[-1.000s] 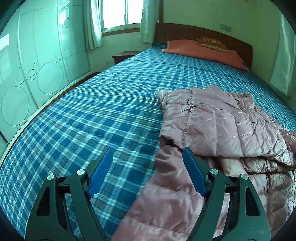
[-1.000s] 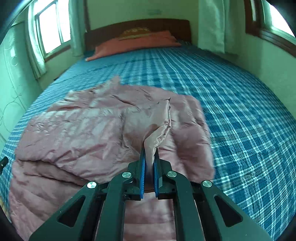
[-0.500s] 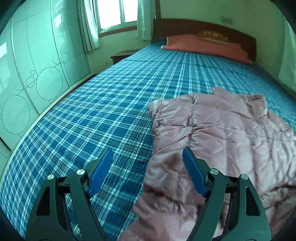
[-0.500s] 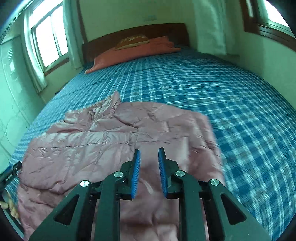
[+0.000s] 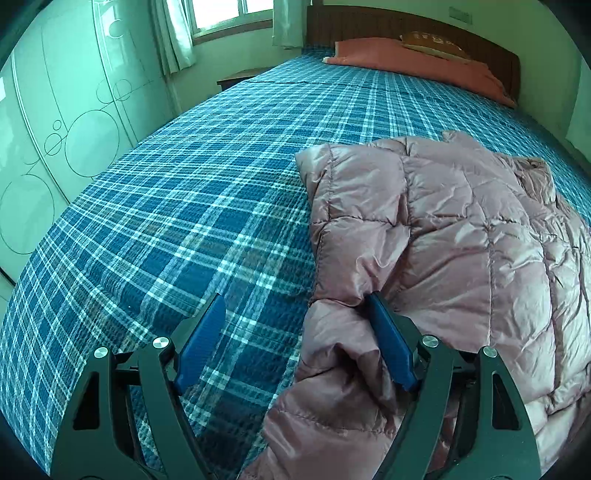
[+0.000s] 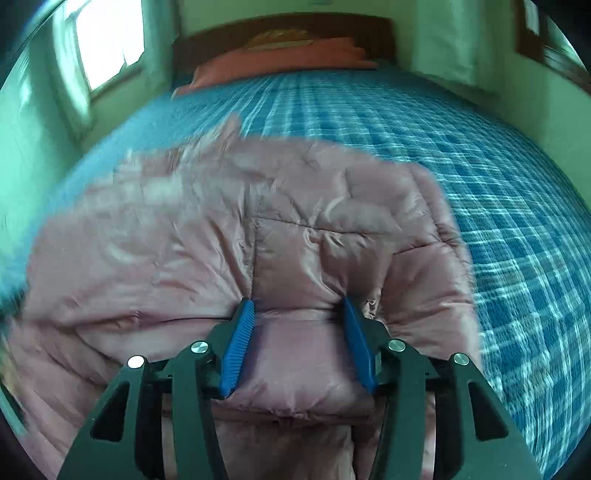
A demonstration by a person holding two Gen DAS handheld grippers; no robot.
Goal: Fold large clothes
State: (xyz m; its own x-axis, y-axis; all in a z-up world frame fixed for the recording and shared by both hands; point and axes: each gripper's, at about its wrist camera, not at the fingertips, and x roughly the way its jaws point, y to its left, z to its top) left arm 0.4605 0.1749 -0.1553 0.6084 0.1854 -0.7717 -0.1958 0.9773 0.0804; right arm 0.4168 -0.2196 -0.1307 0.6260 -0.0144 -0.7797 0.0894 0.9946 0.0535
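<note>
Left wrist view shows you a wide bed [image 5: 207, 192] under a blue and white plaid cover with a fine woven texture, running far back to a dark wooden headboard [image 5: 406, 26]. A salmon pillow [image 5: 417, 66] lies flat at the far end with a small brown cushion [image 5: 434, 44] on top of it. Along the left wall stand glossy pale wardrobe doors [image 5: 55, 122] drawn with thin circle outlines, and a curtained window [image 5: 225, 16] sits in the far corner. Your jacket [image 5: 461, 229], a shiny dusty-pink quilted puffer stitched into soft puffy panels, lies on the right part of the bed, its near sleeve trailing toward you. Your left gripper [image 5: 295, 317] has its blue-padded fingers spread wide; the right pad touches a fold of the sleeve and the left pad is over bare cover. Right wrist view is blurred, but you can see your right gripper [image 6: 298, 314] with fingers spread apart, straddling a padded panel of the jacket [image 6: 221, 229] at its near edge without pinching it. Plaid cover [image 6: 498, 192] stretches to the right of the jacket.
</note>
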